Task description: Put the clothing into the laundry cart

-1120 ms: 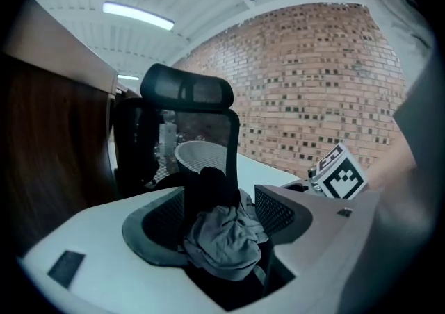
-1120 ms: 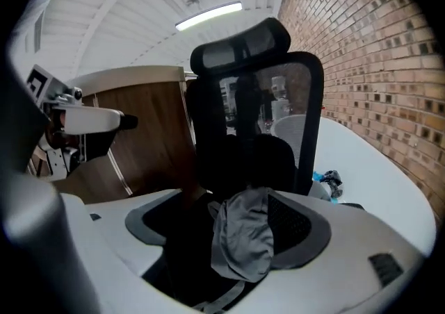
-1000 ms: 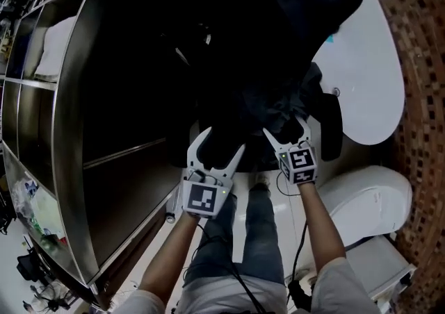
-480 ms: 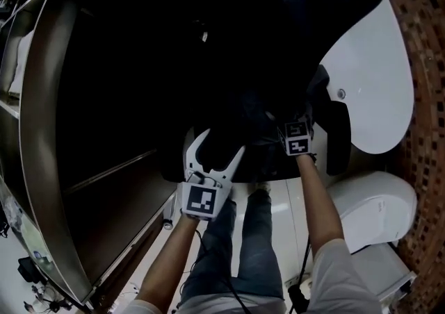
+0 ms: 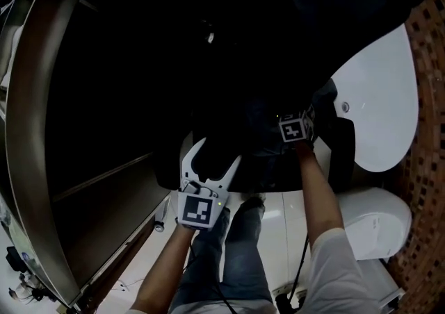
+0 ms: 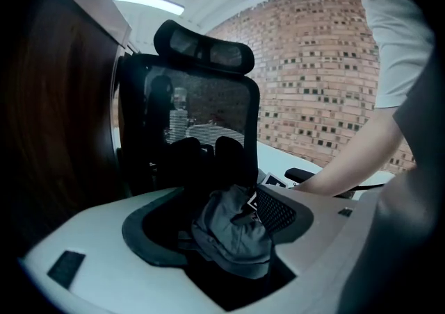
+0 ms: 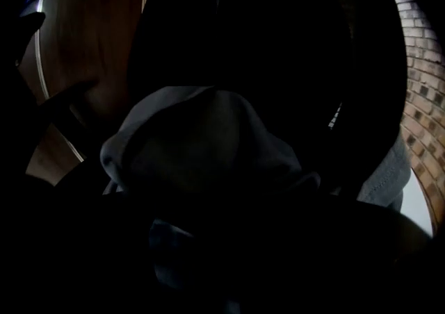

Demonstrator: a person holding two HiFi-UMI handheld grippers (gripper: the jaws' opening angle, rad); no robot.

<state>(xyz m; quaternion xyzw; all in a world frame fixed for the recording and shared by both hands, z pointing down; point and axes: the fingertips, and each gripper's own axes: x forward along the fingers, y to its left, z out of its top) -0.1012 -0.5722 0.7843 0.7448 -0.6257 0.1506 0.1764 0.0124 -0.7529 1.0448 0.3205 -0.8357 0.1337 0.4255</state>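
Observation:
A crumpled dark grey garment [image 6: 233, 233] lies on the seat of a black office chair [image 6: 201, 90]; in the head view it is only a dark heap [image 5: 257, 114]. My left gripper [image 5: 217, 151] hangs open just short of the seat's front edge, with the garment ahead of its white jaws and untouched. My right gripper [image 5: 290, 112] is pushed into the heap from the right. Its marker cube [image 5: 295, 127] shows but its fingertips are lost in the dark. Its jaws are opening, and grey cloth [image 7: 201, 146] fills its view.
A tall steel-edged cart [image 5: 28, 132] with a dark inside stands at the left. At the right are a white round tabletop [image 5: 379, 97], a white rounded fixture [image 5: 375, 226] and a brick wall [image 5: 427, 132]. The person's legs [image 5: 243, 236] stand behind the chair.
The right gripper has pushed forward into the clothing heap, and its fingers, visible a second ago, are now hidden. The left gripper has stayed open and slid slightly back.

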